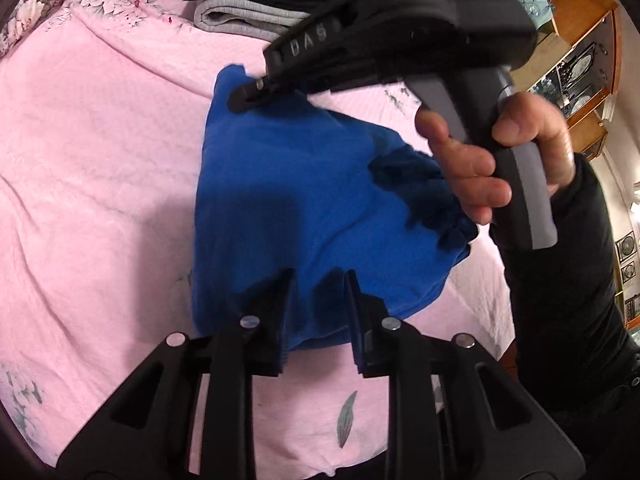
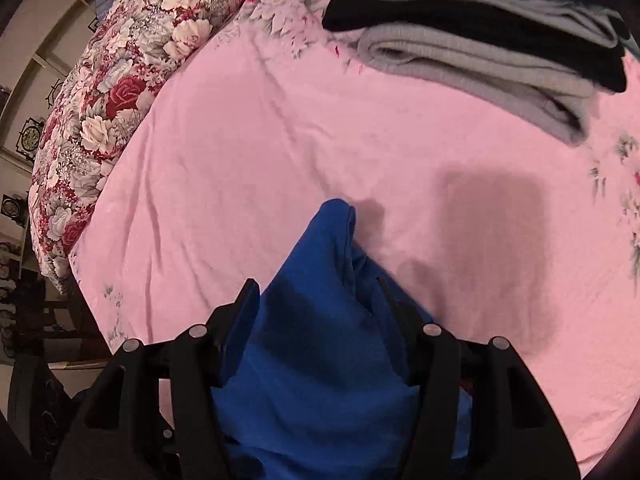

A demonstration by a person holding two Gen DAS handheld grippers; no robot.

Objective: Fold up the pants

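blue pants [image 1: 304, 200] lie in a soft, matte, part-folded heap on the pink bedsheet [image 1: 100, 160], thin knit-looking cloth w/ a bunched, gathered band on the right side. my left gripper [image 1: 320, 292] sits over the near edge of the heap, black plastic fingers narrowly apart w/ blue cloth between them; can't tell if the pads really pinch it. my right gripper [image 1: 240, 101] is at the far top corner of the pants, tips nipped together on the cloth, and in the right wrist view the blue fabric [image 2: 320, 320] drapes up between its fingers [image 2: 244, 304], so it's clamped on that corner. my right hand [image 1: 492, 160] wraps the grey handle, black sleeve behind it.

sheet is smooth w/ light creases and faint flower prints. folded stack of grey and black clothes [image 2: 480, 40] lies beyond the pants, apart from them. floral quilt [image 2: 112, 80], thick and puffy, runs along the far left edge of the bed. wide bare sheet left of the pants and between pants and stack.
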